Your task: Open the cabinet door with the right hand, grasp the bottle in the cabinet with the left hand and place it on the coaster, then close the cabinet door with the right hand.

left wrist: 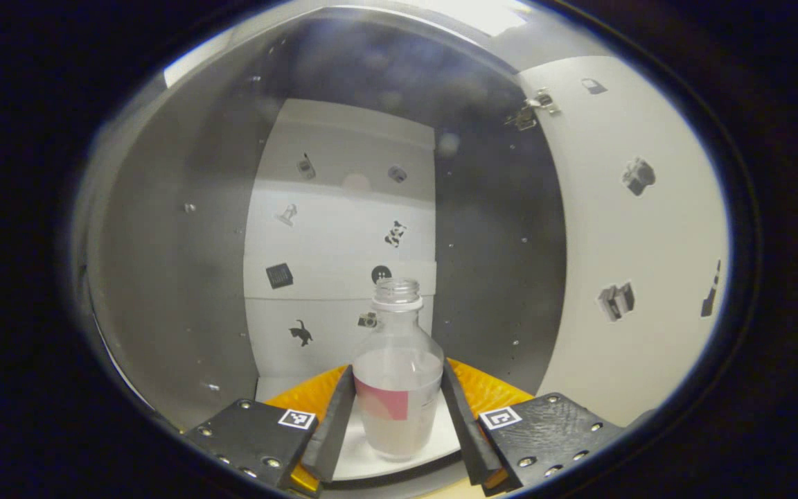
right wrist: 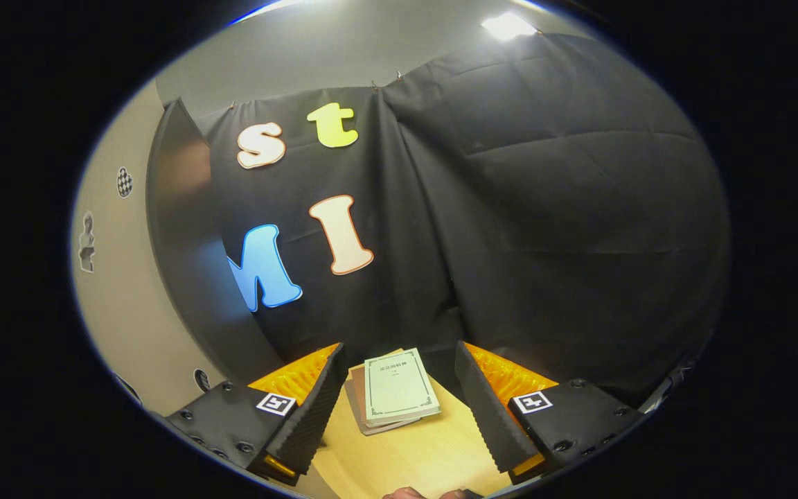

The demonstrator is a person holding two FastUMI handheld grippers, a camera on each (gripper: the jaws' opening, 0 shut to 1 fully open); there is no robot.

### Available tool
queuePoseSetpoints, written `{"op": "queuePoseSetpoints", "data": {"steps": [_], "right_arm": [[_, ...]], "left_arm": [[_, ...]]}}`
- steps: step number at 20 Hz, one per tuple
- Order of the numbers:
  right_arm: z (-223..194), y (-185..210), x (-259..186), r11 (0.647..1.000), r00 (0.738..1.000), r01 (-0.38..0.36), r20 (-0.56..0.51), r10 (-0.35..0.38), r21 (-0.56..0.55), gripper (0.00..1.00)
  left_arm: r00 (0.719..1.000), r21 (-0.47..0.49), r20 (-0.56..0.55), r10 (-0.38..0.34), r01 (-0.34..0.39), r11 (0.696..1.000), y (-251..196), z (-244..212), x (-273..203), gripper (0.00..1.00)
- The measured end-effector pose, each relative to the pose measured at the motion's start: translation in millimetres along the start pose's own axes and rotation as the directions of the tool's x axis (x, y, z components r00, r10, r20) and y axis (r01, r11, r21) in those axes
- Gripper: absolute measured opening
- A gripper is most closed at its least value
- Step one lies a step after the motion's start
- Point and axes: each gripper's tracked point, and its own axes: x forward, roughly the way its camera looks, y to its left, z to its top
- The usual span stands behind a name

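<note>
In the left gripper view, the left gripper (left wrist: 397, 423) reaches into the open cabinet (left wrist: 163, 277), its fingers (left wrist: 333, 423) closed narrowly against both sides of the capless bottle (left wrist: 397, 388) — whether the base rests on the cabinet floor is hard to make out. The door (left wrist: 638, 242) stands open at right. In the right gripper view, the right gripper (right wrist: 399, 402) is spread wide and empty above the bench (right wrist: 413, 457), where stacked books (right wrist: 393, 391) lie — a hand (right wrist: 420, 493) is cut off at the bottom edge.

— Do we have room inside the cabinet (left wrist: 163, 277)?
— Yes: the door (left wrist: 634, 242) stands wide at our right, and only the bottle (left wrist: 399, 374) sits between our left fingers (left wrist: 333, 423).
— And on the right?
— A stack of booklets (right wrist: 395, 391) lies on the counter (right wrist: 406, 457) ahead, black cloth (right wrist: 544, 242) behind.
</note>
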Motion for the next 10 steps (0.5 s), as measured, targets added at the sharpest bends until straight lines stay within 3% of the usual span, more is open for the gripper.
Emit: {"op": "queuePoseSetpoints", "data": {"steps": [6, 10], "right_arm": [[-2, 14, -20, 0.999, 0.999, -0.04, -0.001, 0.04, -0.018, 0.98], [4, 22, -34, 0.998, 0.998, -0.063, 0.005, 0.063, -0.018, 0.98]], "left_arm": [[0.999, -0.001, 0.047, 0.015, -0.015, 1.0, 5, 11, -88, 0.7], [0.995, 0.057, 0.068, 0.069, -0.073, 0.996, 29, 11, -149, 0.71]]}}
